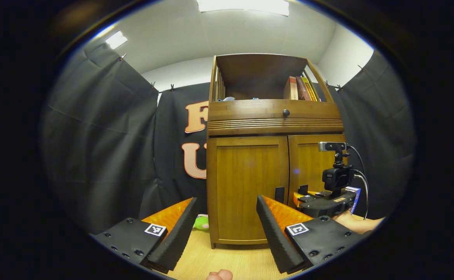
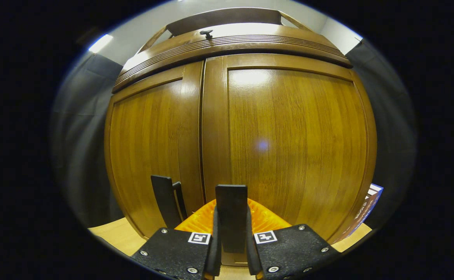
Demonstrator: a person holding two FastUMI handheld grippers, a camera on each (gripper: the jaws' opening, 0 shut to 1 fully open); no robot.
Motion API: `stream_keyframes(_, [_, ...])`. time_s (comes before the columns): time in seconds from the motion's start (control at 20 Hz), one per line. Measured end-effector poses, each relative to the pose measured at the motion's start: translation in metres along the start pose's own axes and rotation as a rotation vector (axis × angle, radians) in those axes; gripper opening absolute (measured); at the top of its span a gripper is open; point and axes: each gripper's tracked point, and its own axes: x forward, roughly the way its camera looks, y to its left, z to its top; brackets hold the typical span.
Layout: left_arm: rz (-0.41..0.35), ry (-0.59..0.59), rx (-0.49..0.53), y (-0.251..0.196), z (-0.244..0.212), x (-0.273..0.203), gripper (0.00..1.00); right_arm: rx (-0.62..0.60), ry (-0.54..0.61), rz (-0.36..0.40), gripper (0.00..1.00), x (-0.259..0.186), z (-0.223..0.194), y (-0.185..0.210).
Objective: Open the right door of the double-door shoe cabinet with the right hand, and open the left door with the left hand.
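Left gripper view: tall brown wood shoe cabinet [image 1: 275, 155] stands on light wood floor [image 1: 227, 260], w/ both doors closed. Left door [image 1: 248, 186] and right door [image 1: 315, 165] meet at a thin gap. Open top shelf holds some books [image 1: 301, 88] leaning at the right, plus small pale things at the left, too small to tell. Round dark knob [image 1: 286, 112] sits on the drawer front. Left gripper [image 1: 225, 229] is spread wide, holding nothing, well back from cabinet. Right gripper [image 1: 302, 192] is up at the right door's lower part.

Right gripper view: right gripper squeezed tight on a flat dark handle [image 2: 231, 217] of the right door. Second dark handle [image 2: 166, 200] sits just beside it on the left door.
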Motion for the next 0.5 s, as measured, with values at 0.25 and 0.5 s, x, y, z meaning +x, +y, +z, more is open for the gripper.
stream_keyframes(0.25, [0.001,0.009,0.002,0.001,-0.002,-0.008,0.96,0.002,-0.001,0.028,0.27,-0.032,-0.003,-0.002])
stream_keyframes(0.5, [-0.011,-0.005,0.011,-0.008,0.005,-0.015,0.96,0.012,-0.005,0.054,0.27,-0.074,-0.004,-0.010])
